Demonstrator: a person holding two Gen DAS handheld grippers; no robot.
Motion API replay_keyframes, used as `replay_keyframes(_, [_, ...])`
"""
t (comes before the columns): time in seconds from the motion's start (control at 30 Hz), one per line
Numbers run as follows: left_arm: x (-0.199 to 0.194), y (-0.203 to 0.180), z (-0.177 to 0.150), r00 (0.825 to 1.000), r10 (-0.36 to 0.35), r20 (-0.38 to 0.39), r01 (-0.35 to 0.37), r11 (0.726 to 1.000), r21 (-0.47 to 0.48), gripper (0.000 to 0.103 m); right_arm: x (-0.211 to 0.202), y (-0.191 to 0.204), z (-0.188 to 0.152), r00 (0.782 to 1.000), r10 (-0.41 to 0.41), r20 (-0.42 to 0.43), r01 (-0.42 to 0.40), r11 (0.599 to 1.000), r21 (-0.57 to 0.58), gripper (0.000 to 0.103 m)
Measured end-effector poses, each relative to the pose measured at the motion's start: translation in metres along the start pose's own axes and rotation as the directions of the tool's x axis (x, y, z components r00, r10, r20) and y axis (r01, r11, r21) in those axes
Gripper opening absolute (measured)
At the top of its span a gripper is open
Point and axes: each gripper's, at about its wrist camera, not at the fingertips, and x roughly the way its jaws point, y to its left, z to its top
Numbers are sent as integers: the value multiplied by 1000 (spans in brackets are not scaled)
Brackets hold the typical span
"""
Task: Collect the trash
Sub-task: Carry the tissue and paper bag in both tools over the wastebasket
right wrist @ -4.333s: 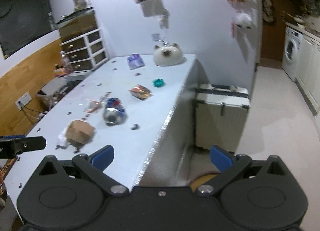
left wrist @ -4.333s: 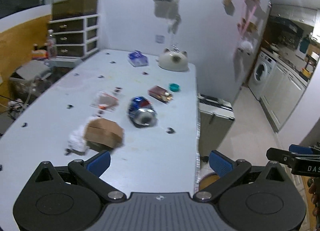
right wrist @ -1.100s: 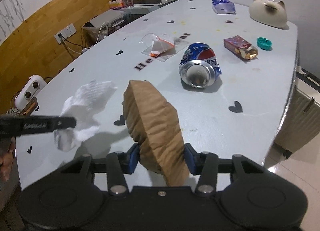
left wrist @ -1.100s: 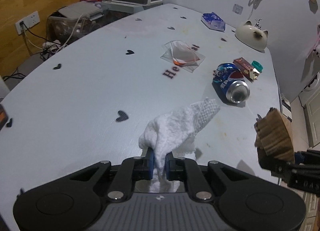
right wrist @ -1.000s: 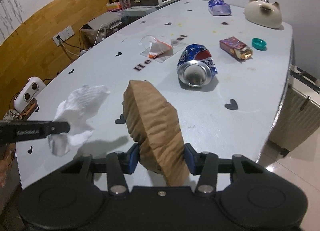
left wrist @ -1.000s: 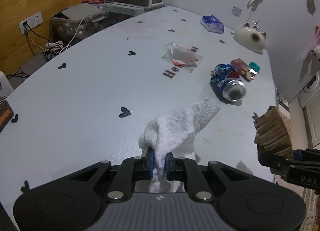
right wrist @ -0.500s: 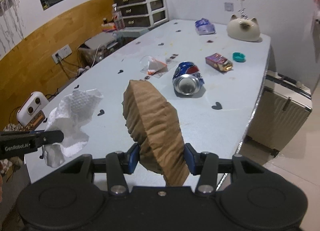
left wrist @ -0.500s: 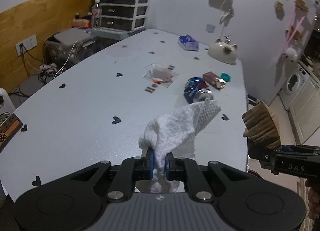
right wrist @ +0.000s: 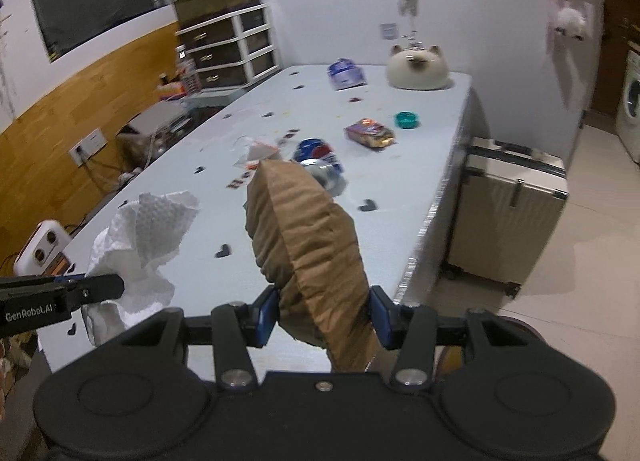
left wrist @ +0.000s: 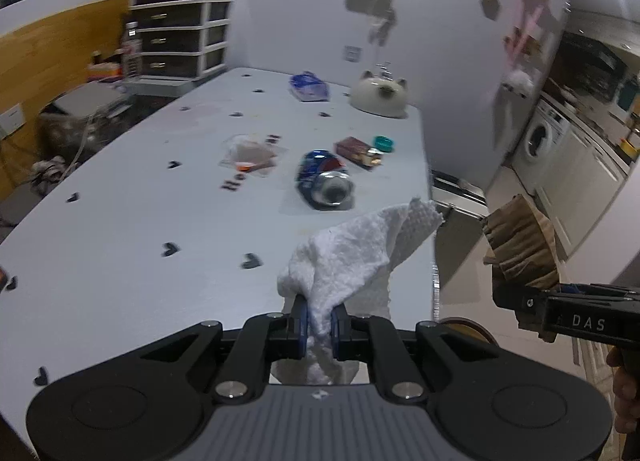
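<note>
My left gripper [left wrist: 319,327] is shut on a crumpled white paper towel [left wrist: 356,257] and holds it in the air above the near end of the pale table [left wrist: 160,221]. My right gripper [right wrist: 323,317] is shut on a crushed brown paper bag [right wrist: 308,249], held above the table's near right corner. The towel also shows in the right wrist view [right wrist: 140,245], and the bag in the left wrist view [left wrist: 520,249]. On the table lie a blue soda can [left wrist: 325,185], a clear plastic bag [left wrist: 250,151], a snack wrapper [left wrist: 357,150], a teal cap [left wrist: 383,143] and a blue packet [left wrist: 309,87].
A cat-shaped ceramic pot [left wrist: 380,98] stands at the table's far end. A beige suitcase [right wrist: 508,217] stands on the floor right of the table. A round brown bin rim [left wrist: 466,327] shows below the table's near right corner. Drawers [left wrist: 180,41] stand at the far left.
Both grippers have risen and pulled back from the table with the towel and the bag still held. The view has swung up toward the far wall.
</note>
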Motion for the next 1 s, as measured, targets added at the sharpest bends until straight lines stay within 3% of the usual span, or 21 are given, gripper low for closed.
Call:
replay_keyframes(0.37, [48, -87, 11, 994, -88, -64, 93, 992, 80, 12, -7, -93, -9, 996, -88, -28, 90, 990, 111, 49])
replay_keyframes(0.77, [113, -195, 17, 978, -132, -159, 150, 983, 102, 12, 1, -216, -10, 989, -121, -89, 136, 973, 186, 50])
replay_keyframes(1.0, [171, -242, 12, 949, -164, -271, 193, 977, 86, 12, 18, -281, -22, 977, -140, -161, 176, 955, 237, 50])
